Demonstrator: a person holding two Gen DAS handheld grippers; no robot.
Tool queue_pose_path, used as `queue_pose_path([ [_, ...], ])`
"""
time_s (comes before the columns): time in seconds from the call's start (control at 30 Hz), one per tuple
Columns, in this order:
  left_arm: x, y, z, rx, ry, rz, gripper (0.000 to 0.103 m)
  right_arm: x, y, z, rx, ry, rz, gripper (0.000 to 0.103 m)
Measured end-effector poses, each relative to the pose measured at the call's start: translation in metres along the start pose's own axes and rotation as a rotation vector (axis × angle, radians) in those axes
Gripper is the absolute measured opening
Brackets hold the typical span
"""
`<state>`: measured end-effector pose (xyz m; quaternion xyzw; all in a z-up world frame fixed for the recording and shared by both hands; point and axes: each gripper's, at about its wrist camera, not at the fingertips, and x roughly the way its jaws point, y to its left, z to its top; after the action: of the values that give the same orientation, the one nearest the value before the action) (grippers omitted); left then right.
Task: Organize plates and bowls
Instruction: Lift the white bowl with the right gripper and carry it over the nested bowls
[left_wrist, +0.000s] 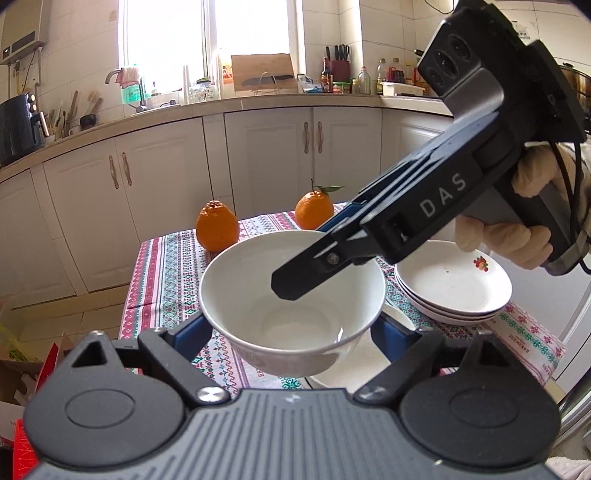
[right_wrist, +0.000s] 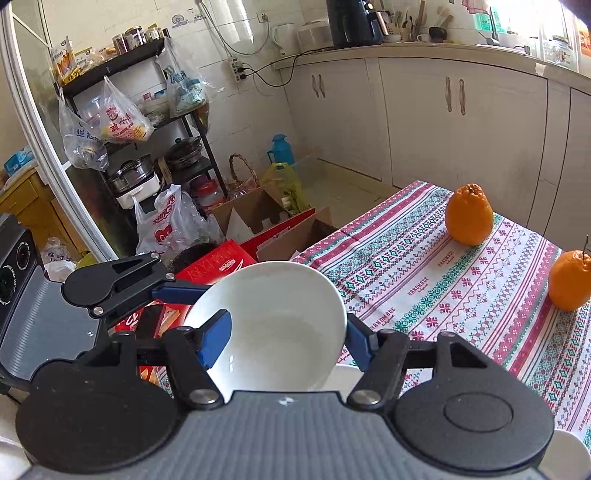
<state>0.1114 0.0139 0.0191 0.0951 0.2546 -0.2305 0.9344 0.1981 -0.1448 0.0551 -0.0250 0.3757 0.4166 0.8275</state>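
A plain white bowl (left_wrist: 291, 295) hangs above the patterned tablecloth (left_wrist: 170, 266). My left gripper (left_wrist: 291, 332) has its blue pads (left_wrist: 194, 334) pressed against the two sides of the bowl's body, shut on it. My right gripper (left_wrist: 306, 258) comes in from the right with one finger inside the bowl and the other outside, shut on the rim. In the right wrist view the bowl (right_wrist: 280, 314) sits between that gripper's (right_wrist: 284, 343) pads, and a left finger (right_wrist: 181, 291) touches its left side. A stack of white plates (left_wrist: 454, 291) sits at the right.
Two oranges (left_wrist: 217, 230) (left_wrist: 314, 210) stand at the table's far end. Another white dish (left_wrist: 351, 373) lies under the bowl. Boxes and bags (right_wrist: 236, 258) crowd the floor past the table's left edge. Kitchen cabinets (left_wrist: 258, 147) run behind.
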Motion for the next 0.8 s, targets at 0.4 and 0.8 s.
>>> queue_pose_path([
  [0.4, 0.015, -0.023, -0.002, 0.017, 0.033, -0.057, 0.092, -0.018, -0.013, -0.026, 0.042, -0.008, -0.037, 0.072],
  [0.8, 0.028, -0.032, -0.004, 0.007, 0.063, -0.074, 0.092, -0.018, -0.022, -0.040, 0.047, -0.004, -0.062, 0.072],
])
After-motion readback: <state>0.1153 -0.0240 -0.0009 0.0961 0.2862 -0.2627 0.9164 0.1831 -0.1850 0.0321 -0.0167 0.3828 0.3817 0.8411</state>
